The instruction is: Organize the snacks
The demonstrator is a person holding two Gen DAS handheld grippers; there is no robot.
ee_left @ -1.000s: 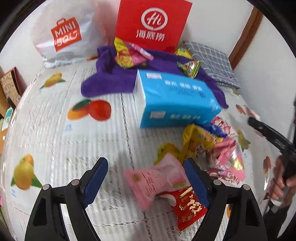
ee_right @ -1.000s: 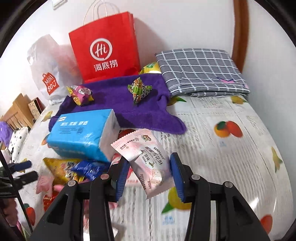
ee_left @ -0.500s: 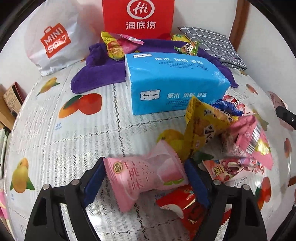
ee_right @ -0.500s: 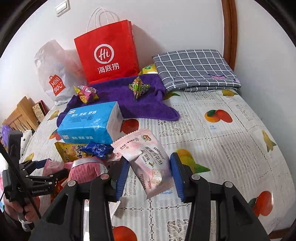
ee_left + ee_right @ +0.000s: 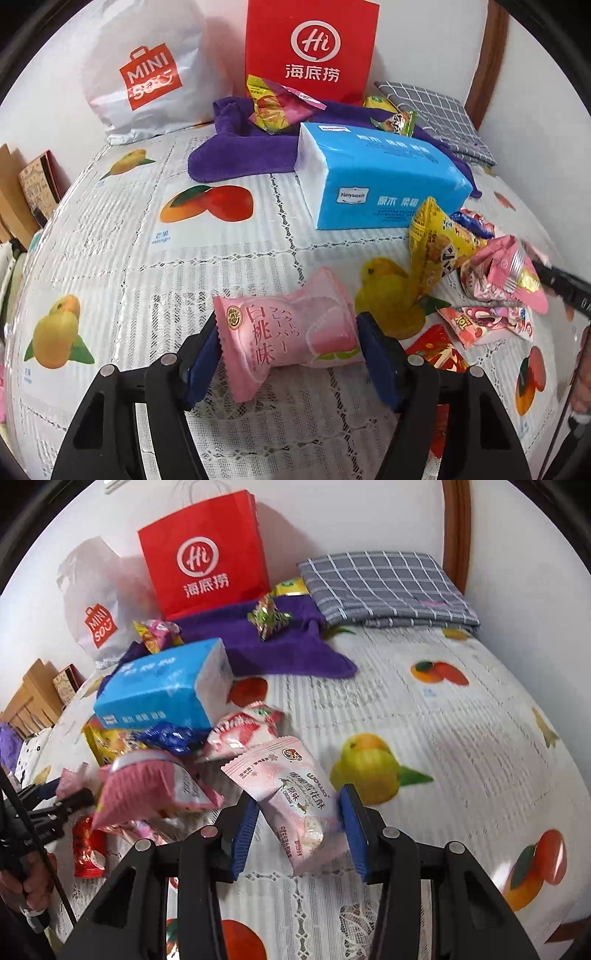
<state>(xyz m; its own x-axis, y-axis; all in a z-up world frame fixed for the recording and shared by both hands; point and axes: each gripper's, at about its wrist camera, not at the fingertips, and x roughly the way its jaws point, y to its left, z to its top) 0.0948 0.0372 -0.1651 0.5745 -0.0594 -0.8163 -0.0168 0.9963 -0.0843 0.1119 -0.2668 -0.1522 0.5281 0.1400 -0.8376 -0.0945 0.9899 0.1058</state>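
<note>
While both grippers hold stock above the fruit-print tablecloth (image 5: 110, 258), holdings read thus. Left gripper (image 5: 286, 354): clamped on pink peach-flavour packet (image 5: 284, 332), lifted off the cloth. Right gripper (image 5: 295, 827): clamped on pale pink nougat packet (image 5: 291, 801). Loose snack pile (image 5: 155, 760): beside blue tissue pack (image 5: 380, 181). Purple towel (image 5: 266, 646): two wrapped snacks on it, before red paper bag (image 5: 203, 554). White Miniso bag (image 5: 147, 74): left of red bag.

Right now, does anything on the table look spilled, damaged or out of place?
Nothing looks damaged. The odd part is scatter: snack packets lie in a loose heap beside the blue tissue pack, and two more sit apart on the purple towel, one near its left end, one to the right.
</note>
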